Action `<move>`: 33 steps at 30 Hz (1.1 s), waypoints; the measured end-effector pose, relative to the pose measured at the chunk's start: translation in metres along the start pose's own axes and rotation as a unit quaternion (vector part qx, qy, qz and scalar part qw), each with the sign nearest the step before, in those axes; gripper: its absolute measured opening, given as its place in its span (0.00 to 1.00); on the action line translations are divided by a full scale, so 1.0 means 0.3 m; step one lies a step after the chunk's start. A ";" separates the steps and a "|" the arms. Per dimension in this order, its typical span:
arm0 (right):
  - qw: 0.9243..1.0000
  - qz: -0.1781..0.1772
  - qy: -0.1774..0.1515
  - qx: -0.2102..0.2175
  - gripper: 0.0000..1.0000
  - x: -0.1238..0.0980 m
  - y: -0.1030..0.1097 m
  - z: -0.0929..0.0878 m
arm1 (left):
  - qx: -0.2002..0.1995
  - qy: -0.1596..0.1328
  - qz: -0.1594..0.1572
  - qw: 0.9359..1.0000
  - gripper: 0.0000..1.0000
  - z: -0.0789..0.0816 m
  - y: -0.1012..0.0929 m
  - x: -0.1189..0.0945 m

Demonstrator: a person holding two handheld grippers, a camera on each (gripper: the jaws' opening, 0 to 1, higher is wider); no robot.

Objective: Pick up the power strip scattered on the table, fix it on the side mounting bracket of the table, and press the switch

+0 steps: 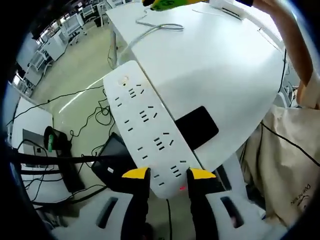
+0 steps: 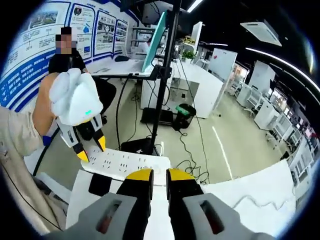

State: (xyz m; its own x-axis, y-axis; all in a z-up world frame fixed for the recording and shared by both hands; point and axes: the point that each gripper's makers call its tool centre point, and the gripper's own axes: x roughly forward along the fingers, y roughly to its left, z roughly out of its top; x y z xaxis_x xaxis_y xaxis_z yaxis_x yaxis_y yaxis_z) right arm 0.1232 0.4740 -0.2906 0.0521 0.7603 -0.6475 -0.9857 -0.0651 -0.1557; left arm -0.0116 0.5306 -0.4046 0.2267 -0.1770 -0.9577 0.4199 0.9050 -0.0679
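Note:
A long white power strip [image 1: 145, 130] hangs in the air beside the edge of the white table [image 1: 215, 65]. My left gripper [image 1: 169, 175] is shut on its near end, where a small red light glows. A black patch [image 1: 197, 127] sits at the table's edge right beside the strip. In the right gripper view, the left gripper [image 2: 91, 149], held by a white-gloved hand [image 2: 75, 97], grips the power strip [image 2: 127, 164] at the table's far edge. My right gripper [image 2: 160, 176] hovers over the table [image 2: 250, 200], its jaws together with nothing between them.
A white cable [image 1: 160, 27] lies on the far part of the table. Below are black cables and a dark box [image 1: 112, 160] on the floor. A black pole with a monitor [image 2: 162, 75] rises beyond the table. The person's arm [image 1: 295, 45] and beige cloth [image 1: 285, 165] show at the right.

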 end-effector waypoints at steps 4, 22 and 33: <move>1.000 -0.013 -0.009 0.003 0.08 -0.061 -0.020 -0.004 | -0.001 -0.007 -0.001 1.000 0.34 0.000 -0.001 0.000; 0.992 -0.101 -0.068 0.038 0.14 -0.379 -0.127 -0.086 | -0.029 -0.031 0.005 0.999 0.35 -0.016 -0.002 -0.006; 0.986 -0.135 -0.077 0.057 0.16 -0.505 -0.158 -0.197 | -0.053 -0.074 0.026 0.995 0.48 -0.029 0.037 -0.015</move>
State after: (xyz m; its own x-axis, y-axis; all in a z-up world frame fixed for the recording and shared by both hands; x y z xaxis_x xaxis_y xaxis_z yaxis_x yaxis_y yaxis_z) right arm 0.1714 0.3239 -0.2292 0.2986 0.8301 -0.4708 -0.9513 0.2197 -0.2160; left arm -0.0157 0.5447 -0.4035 0.3768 -0.1761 -0.9094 0.3111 0.9488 -0.0548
